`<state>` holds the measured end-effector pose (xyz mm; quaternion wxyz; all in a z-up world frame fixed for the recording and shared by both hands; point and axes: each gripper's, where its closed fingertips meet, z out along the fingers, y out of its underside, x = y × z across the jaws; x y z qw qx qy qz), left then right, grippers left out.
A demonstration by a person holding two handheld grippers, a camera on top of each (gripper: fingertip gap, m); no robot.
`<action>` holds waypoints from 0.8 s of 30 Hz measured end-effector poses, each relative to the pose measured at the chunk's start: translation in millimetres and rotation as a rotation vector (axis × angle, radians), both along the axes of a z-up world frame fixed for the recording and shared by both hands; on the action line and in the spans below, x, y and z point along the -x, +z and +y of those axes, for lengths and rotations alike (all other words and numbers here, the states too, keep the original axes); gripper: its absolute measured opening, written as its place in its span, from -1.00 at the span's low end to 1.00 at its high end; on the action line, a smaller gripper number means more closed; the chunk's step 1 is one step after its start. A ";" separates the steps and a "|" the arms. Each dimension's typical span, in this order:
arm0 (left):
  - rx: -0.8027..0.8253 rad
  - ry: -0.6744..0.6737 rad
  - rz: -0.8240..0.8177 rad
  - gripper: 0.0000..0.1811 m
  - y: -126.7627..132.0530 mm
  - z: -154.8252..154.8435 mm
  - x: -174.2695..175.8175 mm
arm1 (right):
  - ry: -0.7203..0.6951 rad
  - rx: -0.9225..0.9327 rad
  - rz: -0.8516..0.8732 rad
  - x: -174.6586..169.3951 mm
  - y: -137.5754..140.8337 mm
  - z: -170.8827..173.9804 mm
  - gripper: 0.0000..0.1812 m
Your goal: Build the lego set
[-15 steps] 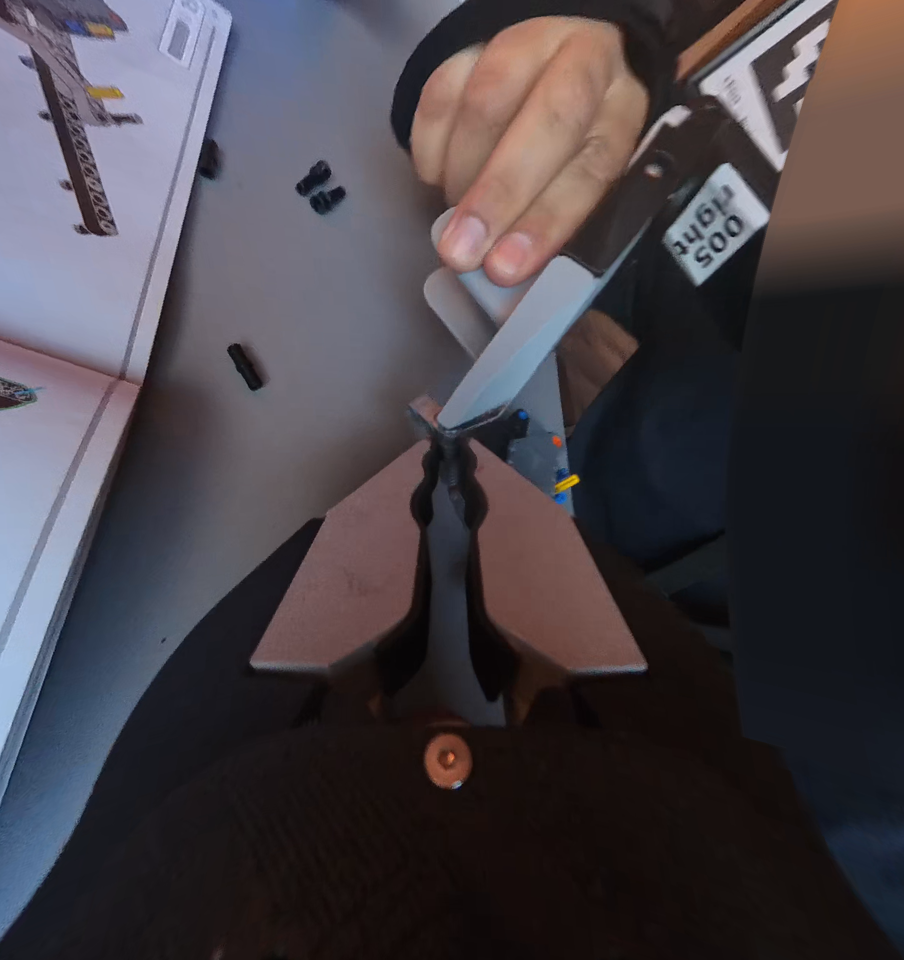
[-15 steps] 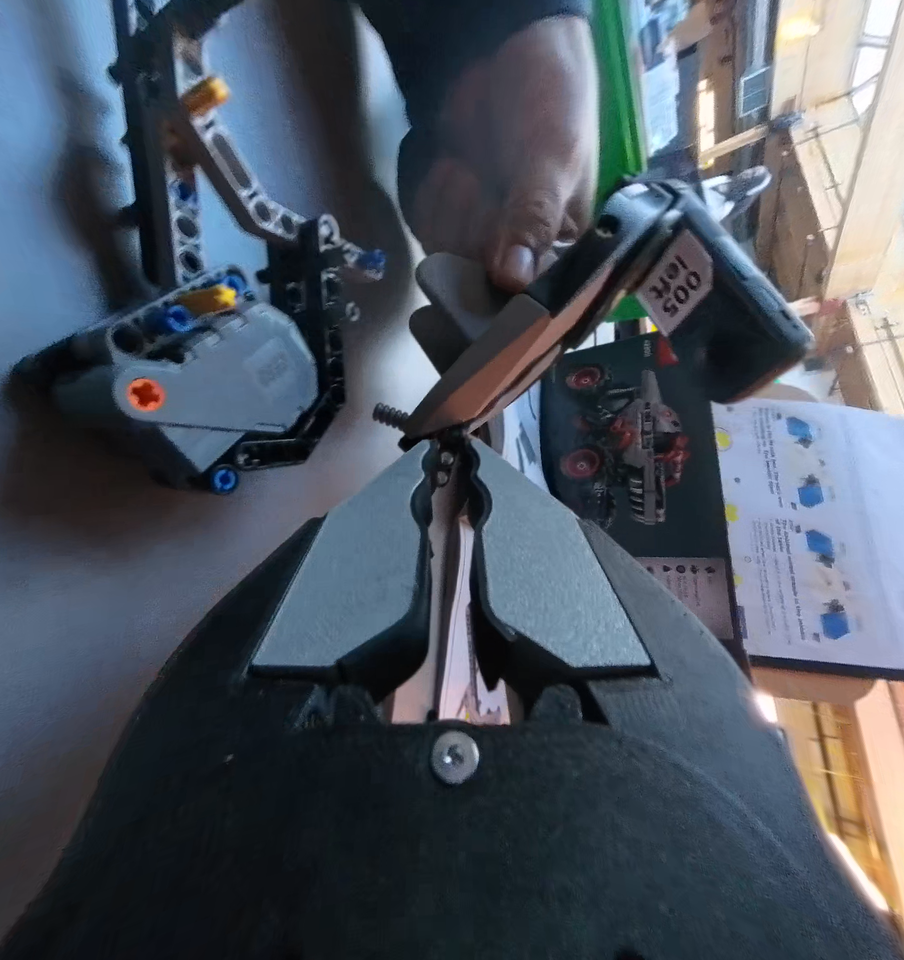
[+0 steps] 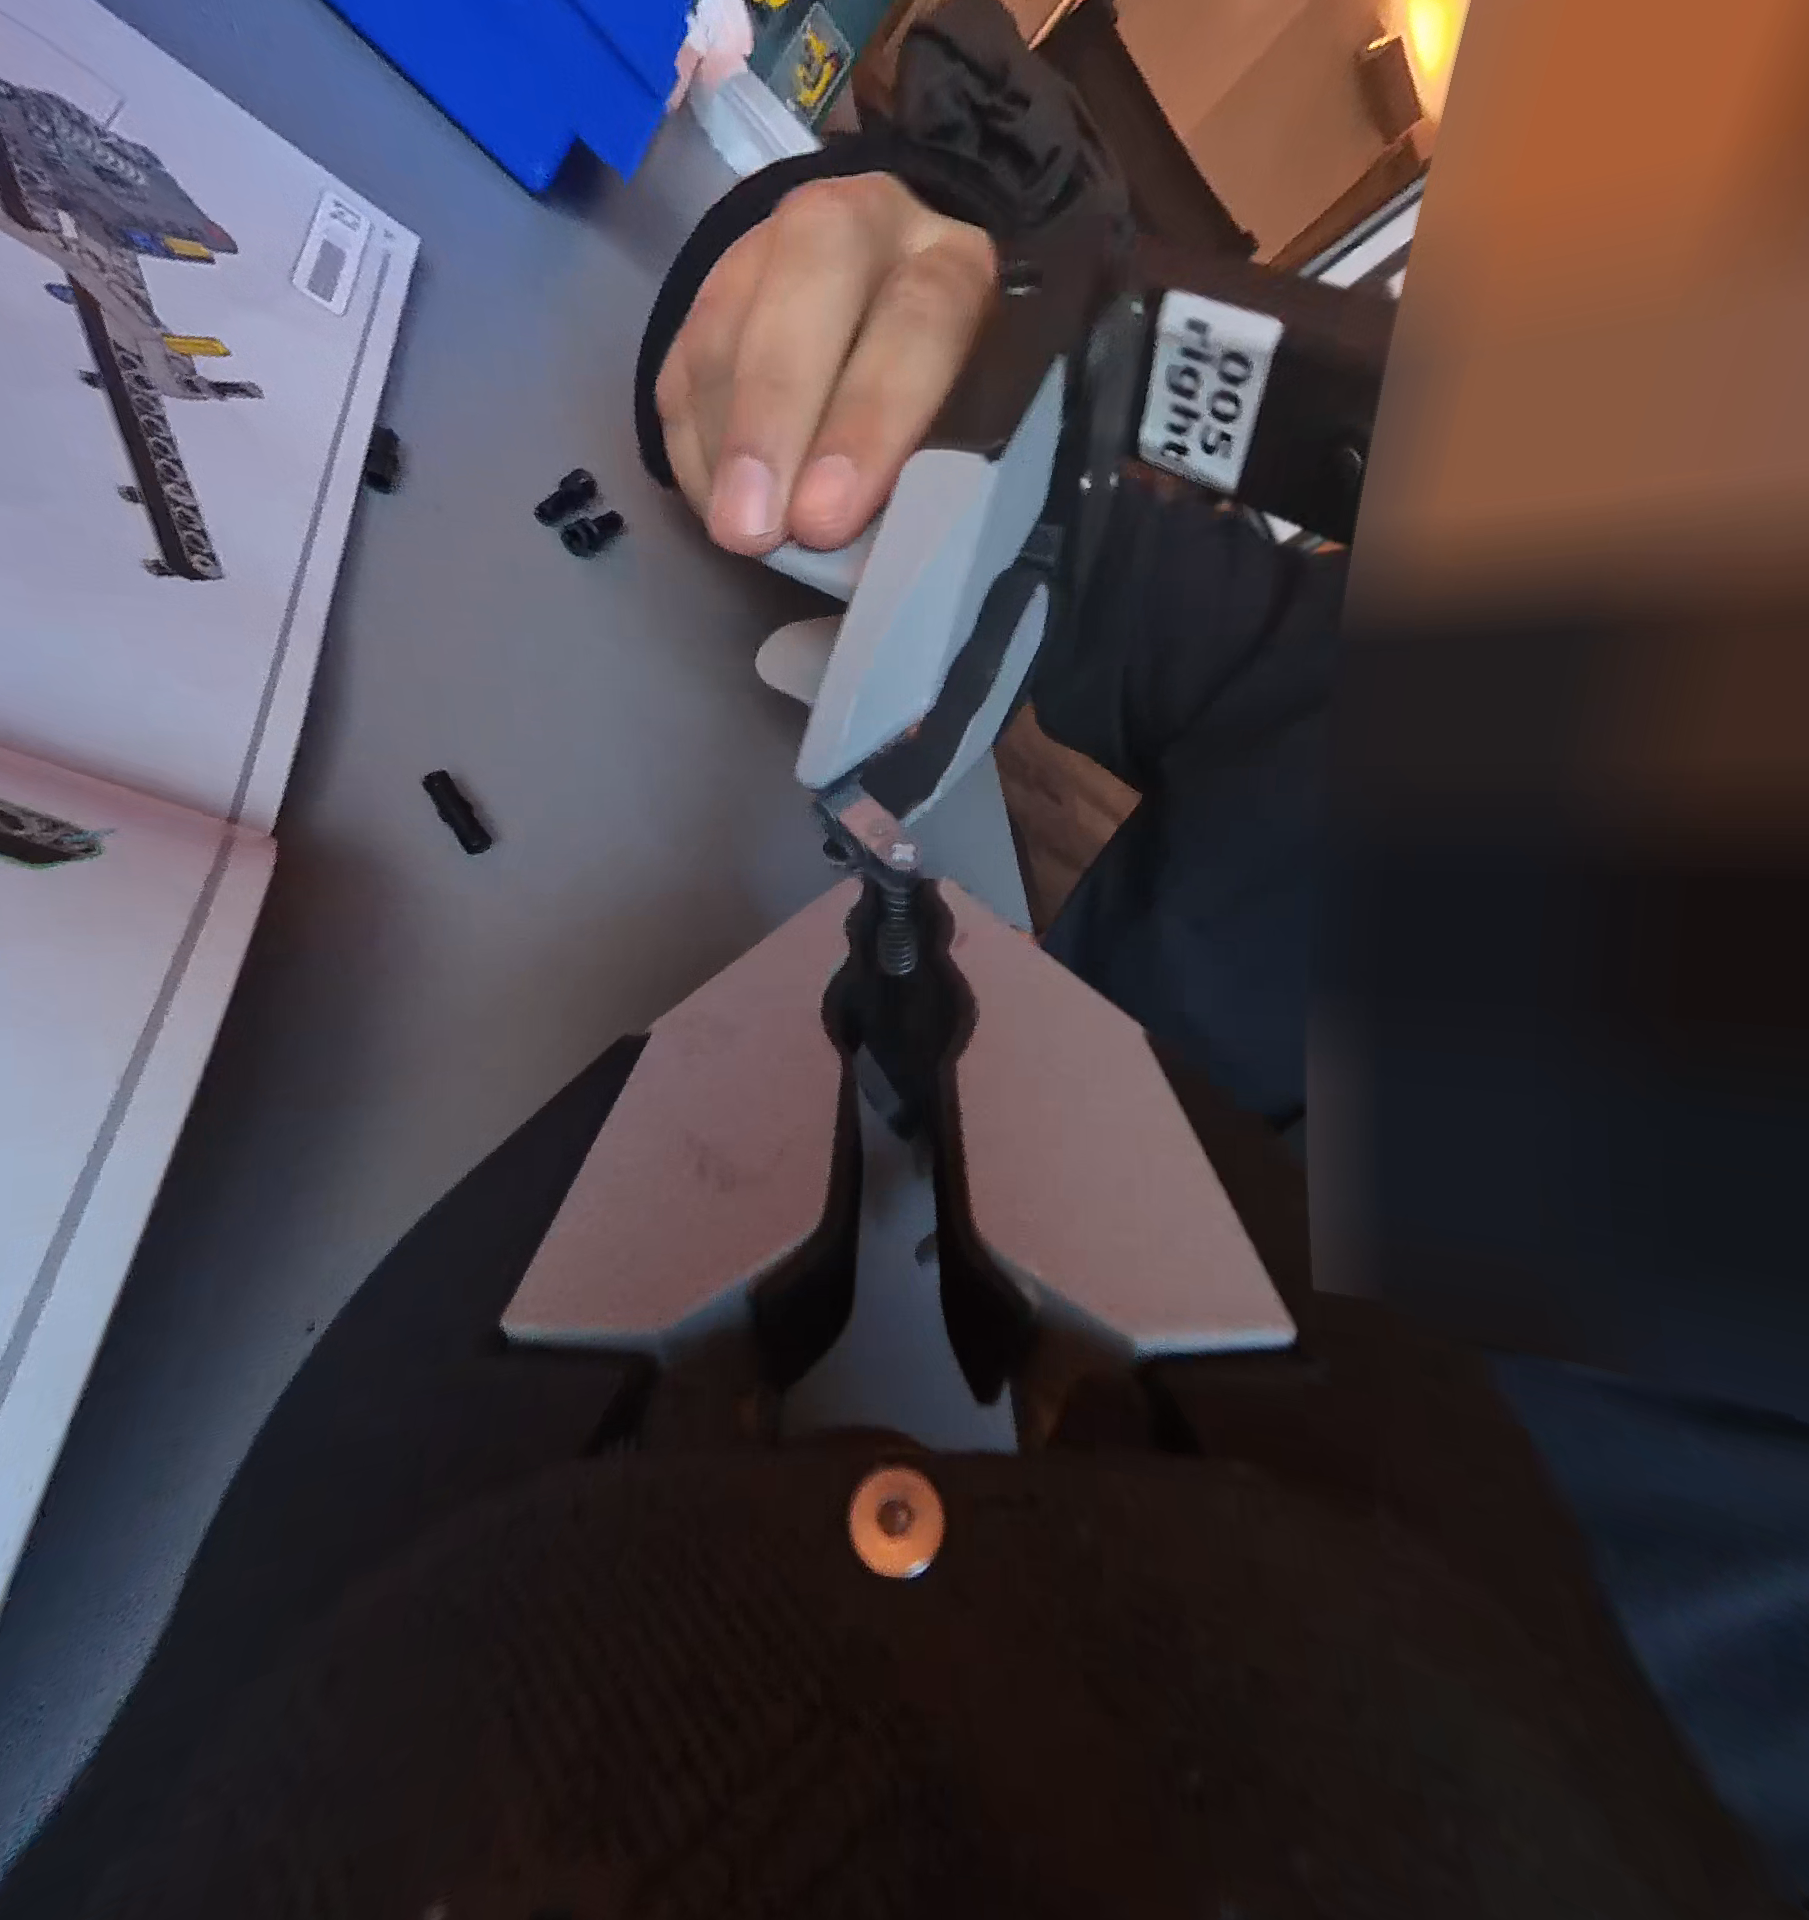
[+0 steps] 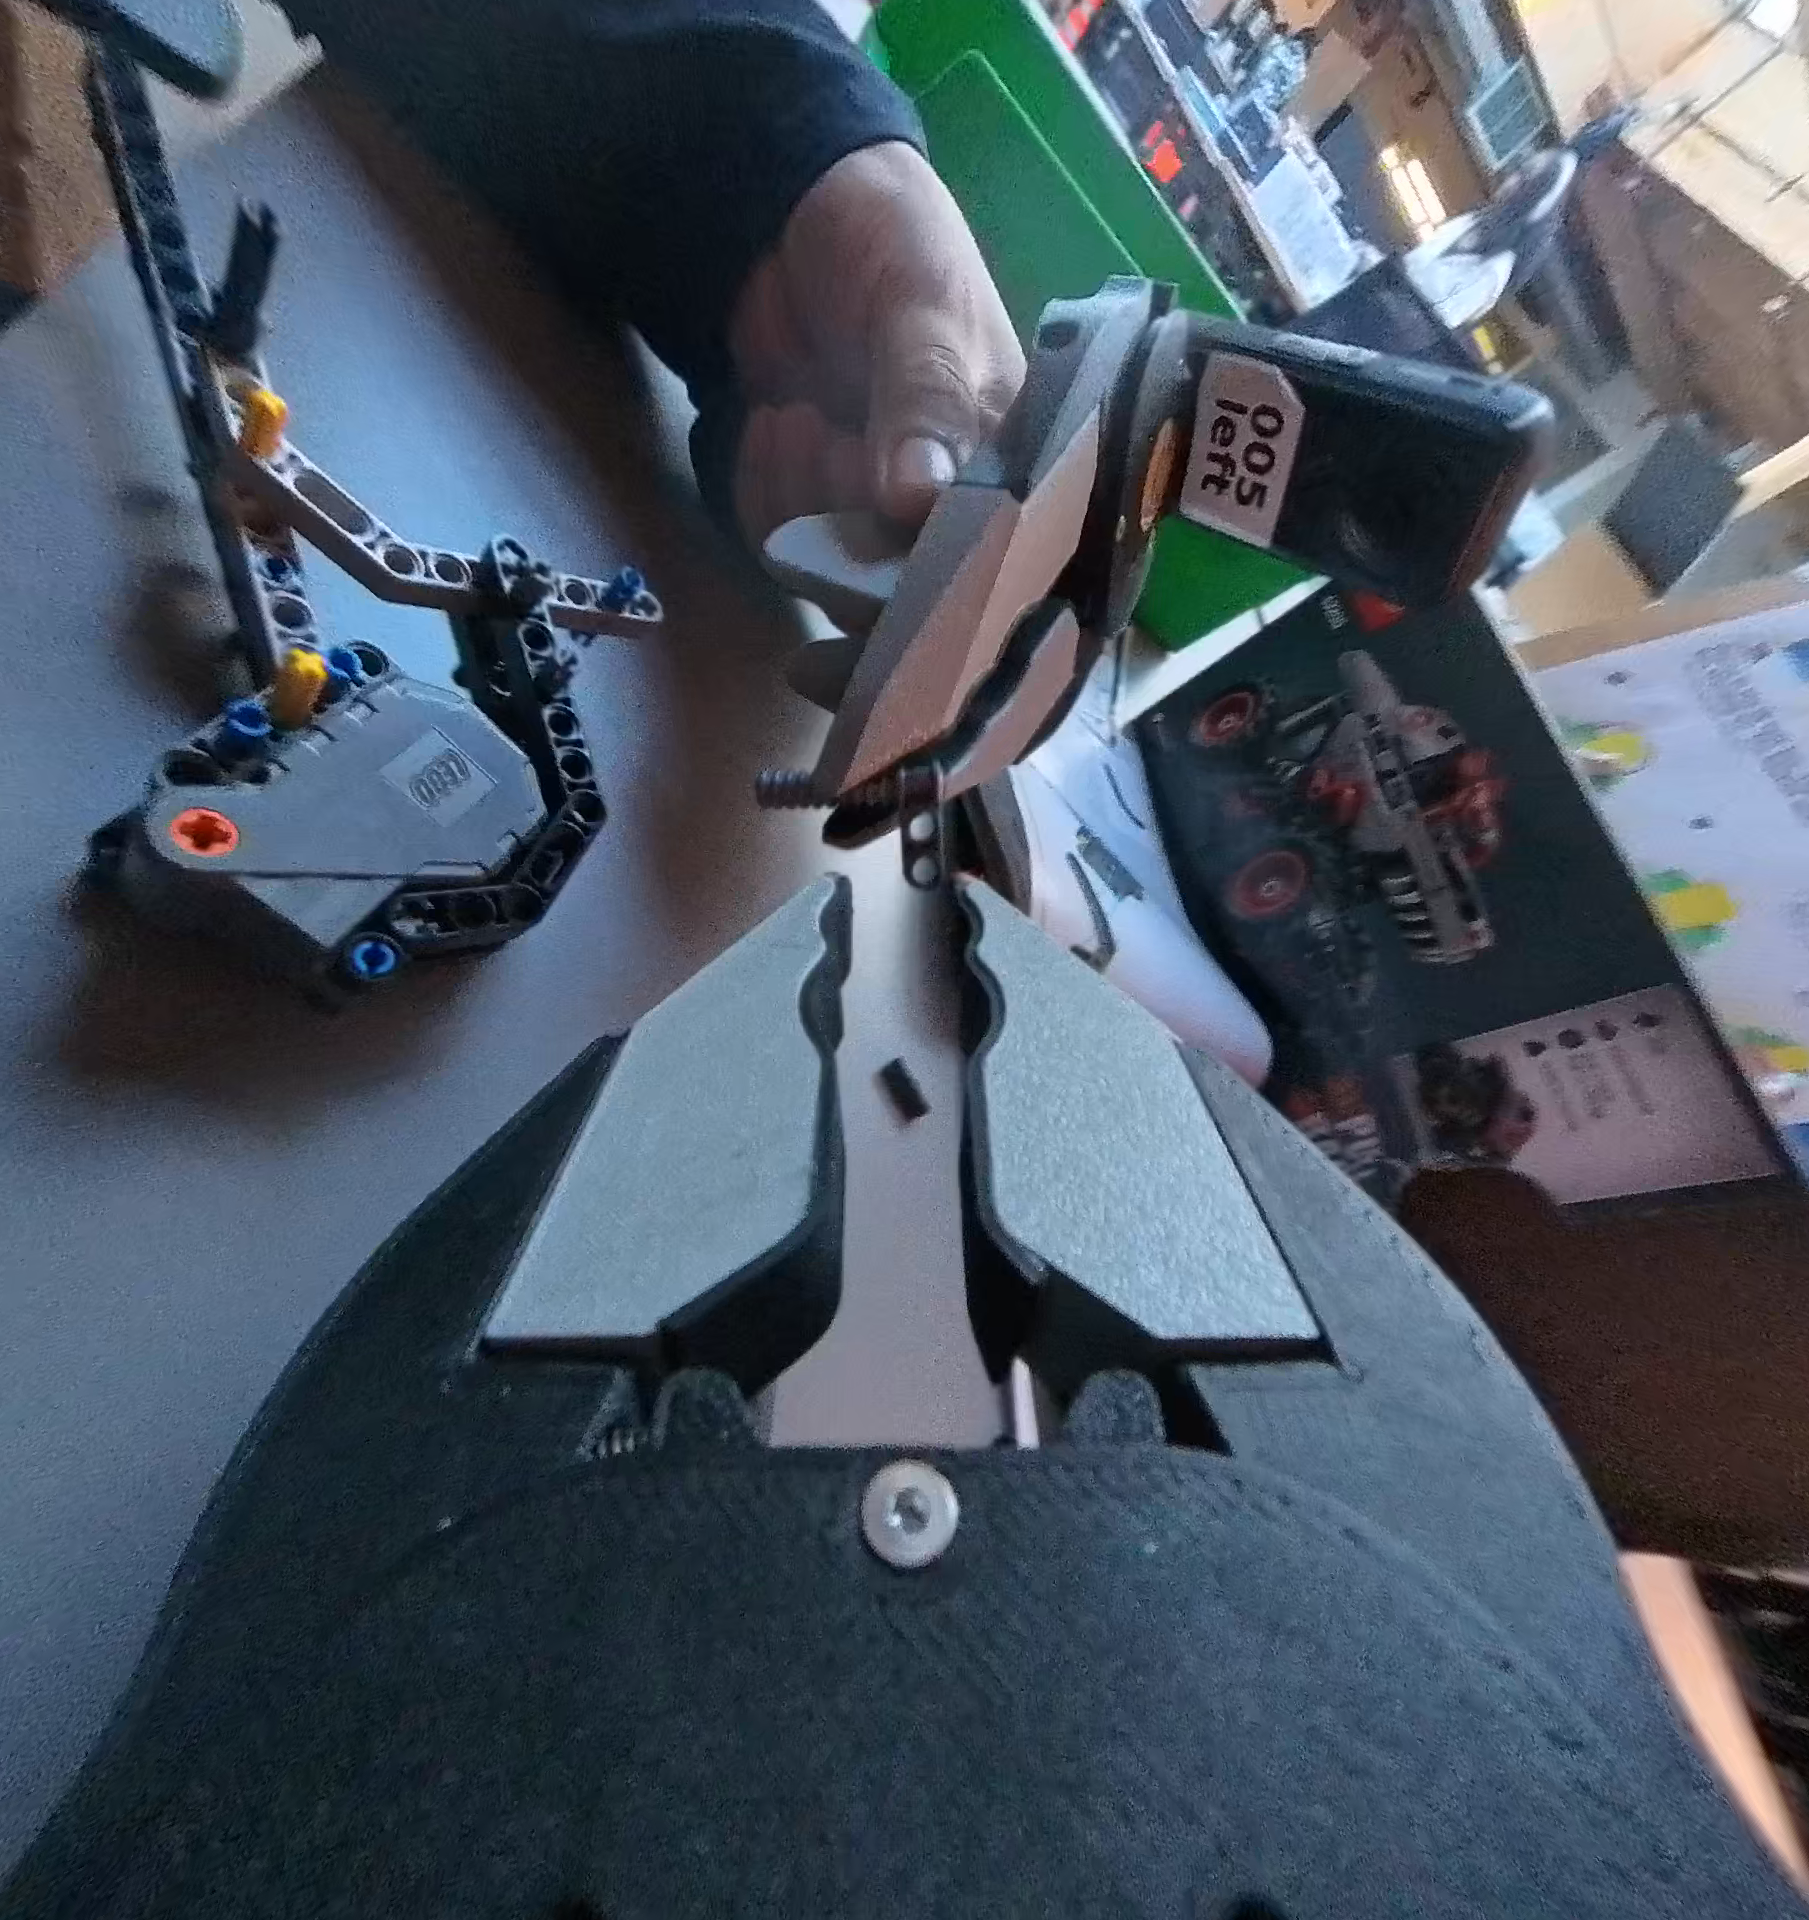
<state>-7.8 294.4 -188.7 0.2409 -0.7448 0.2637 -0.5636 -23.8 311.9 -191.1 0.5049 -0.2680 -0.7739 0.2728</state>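
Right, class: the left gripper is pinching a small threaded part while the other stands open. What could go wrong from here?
1. The left gripper pinches the threaded part only at its very tips; it might slip and drop.
2. The small holed beam hangs beside it, and the right gripper is open and off it, so it may fall.
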 end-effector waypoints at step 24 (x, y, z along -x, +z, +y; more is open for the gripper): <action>-0.083 0.183 0.193 -0.69 -18.0 32.7 15.0 | -0.178 -0.030 -0.308 -23.7 -29.2 45.8 -0.94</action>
